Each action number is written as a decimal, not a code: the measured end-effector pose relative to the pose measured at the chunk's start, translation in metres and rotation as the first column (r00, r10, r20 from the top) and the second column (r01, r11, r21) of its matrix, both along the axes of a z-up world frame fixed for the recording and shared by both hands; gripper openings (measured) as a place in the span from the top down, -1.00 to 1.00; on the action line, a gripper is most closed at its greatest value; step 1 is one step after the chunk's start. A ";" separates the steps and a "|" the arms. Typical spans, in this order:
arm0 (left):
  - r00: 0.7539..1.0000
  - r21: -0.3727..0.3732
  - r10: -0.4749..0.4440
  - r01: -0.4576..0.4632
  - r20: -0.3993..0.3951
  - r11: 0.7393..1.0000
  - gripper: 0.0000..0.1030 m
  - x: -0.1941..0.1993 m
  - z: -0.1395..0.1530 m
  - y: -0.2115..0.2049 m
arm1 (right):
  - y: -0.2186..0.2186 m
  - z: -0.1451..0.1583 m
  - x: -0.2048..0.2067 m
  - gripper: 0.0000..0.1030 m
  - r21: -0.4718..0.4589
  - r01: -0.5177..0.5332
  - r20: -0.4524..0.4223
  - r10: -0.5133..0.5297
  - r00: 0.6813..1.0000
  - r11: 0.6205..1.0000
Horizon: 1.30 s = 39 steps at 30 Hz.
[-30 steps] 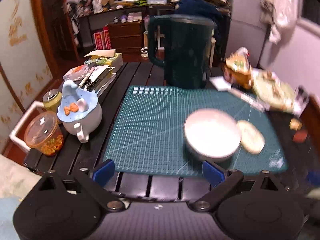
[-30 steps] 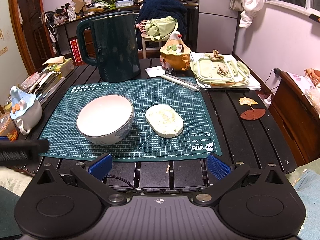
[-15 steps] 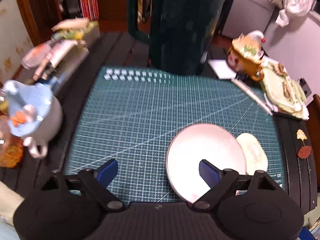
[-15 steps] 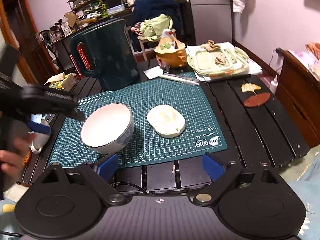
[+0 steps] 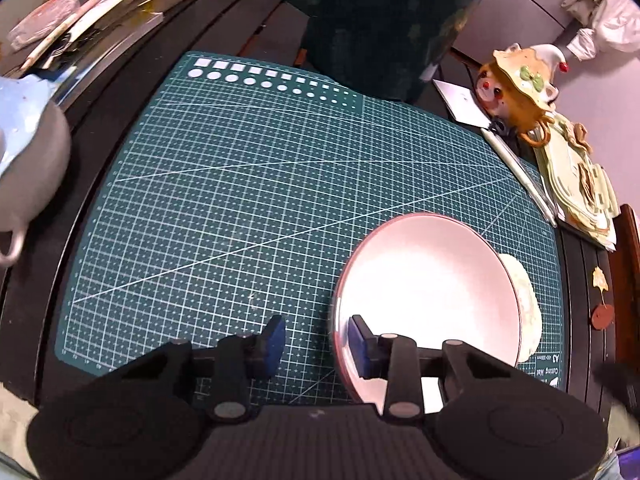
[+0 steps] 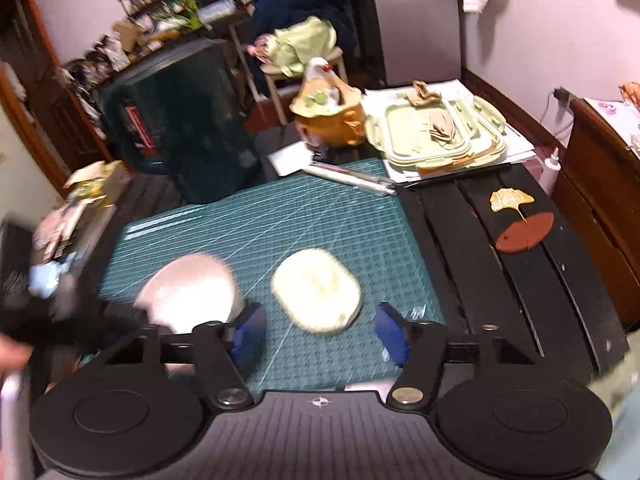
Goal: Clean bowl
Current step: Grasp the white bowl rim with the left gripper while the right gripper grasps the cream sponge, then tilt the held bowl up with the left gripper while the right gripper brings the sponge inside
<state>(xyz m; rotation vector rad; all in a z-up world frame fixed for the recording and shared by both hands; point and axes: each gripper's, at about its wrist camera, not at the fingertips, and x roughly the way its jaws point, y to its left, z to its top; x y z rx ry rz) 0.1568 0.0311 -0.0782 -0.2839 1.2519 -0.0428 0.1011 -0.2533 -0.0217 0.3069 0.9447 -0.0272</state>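
Your left claw (image 5: 316,340): jaws partly open, straddling the near rim of the bowl (image 5: 428,300), gripping nothing. Bowl: on the cutting mat (image 5: 248,200), sponge (image 6: 316,290) just right of it. Your right claw (image 6: 318,330): wide open, empty, before the sponge.

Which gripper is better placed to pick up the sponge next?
Right. The right gripper is open with the sponge just ahead between its fingers. The left gripper already straddles the bowl rim, suited to steadying it.
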 end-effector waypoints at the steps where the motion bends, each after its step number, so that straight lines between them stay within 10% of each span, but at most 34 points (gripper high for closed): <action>1: 1.000 -0.009 0.003 -0.003 -0.003 1.000 0.36 -0.001 -0.001 0.001 | -0.003 -0.007 0.015 0.03 0.000 -0.003 -0.028 0.003 1.000 1.000; 4: 1.000 -0.038 0.011 -0.012 -0.012 0.999 0.33 -0.004 -0.004 0.005 | -0.013 -0.035 0.046 0.34 0.033 -0.005 -0.099 0.008 0.995 0.999; 13: 1.000 -0.025 -0.003 0.003 -0.006 1.000 0.17 0.012 -0.003 -0.005 | -0.030 -0.076 0.062 0.34 0.220 -0.005 -0.121 0.032 0.992 0.975; 19: 1.000 -0.011 -0.020 0.020 0.009 1.000 0.09 0.009 -0.003 -0.011 | -0.020 -0.072 0.058 0.87 0.165 -0.035 -0.087 0.050 0.995 0.986; 28: 0.999 -0.044 0.052 -0.053 -0.006 0.998 0.31 0.008 -0.004 0.002 | -0.025 -0.004 0.037 0.90 0.221 -0.072 0.122 0.046 0.991 0.973; 32: 0.998 -0.055 0.065 -0.066 -0.005 0.996 0.32 0.008 -0.004 0.003 | 0.017 0.039 0.020 0.90 0.068 -0.260 0.220 0.240 0.946 0.963; 35: 0.996 -0.083 0.085 -0.086 -0.012 0.993 0.34 0.008 -0.004 0.009 | 0.071 0.043 0.009 0.90 -0.194 -0.389 0.167 0.421 0.891 0.900; 39: 0.995 -0.097 0.097 -0.099 -0.018 0.990 0.35 0.009 -0.005 0.013 | 0.105 0.025 0.009 0.87 -0.308 -0.446 0.084 0.491 0.867 0.841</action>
